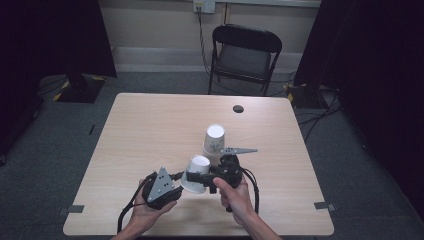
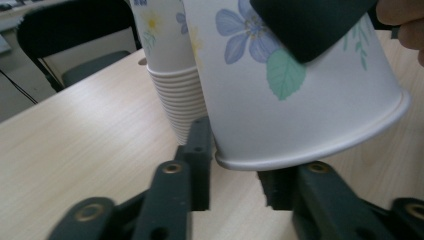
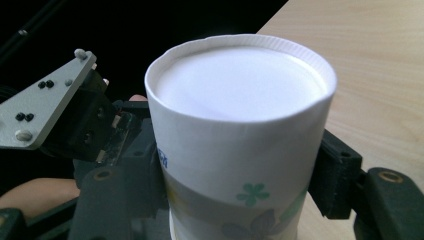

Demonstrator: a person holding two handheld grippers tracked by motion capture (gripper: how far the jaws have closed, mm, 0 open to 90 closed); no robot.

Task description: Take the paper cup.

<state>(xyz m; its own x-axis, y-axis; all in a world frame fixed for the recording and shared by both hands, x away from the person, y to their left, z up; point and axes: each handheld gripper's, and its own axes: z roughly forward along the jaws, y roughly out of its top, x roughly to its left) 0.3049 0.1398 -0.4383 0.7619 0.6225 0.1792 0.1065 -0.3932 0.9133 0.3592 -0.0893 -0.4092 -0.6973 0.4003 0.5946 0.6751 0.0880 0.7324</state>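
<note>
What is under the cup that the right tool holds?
Under the held cup, the left tool stands open below its rim, over bare table. The cup's inside is hidden.

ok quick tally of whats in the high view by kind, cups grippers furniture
Single paper cup, upside down, held by the right gripper: 1
Stack of paper cups, upside down on the table: 1
Grippers, right and left gripper: 2
Tables: 1
Chairs, the black chair: 1
Total: 6

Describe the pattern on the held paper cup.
White paper cup with blue flowers and green leaves, clearest in the left gripper view.
</note>
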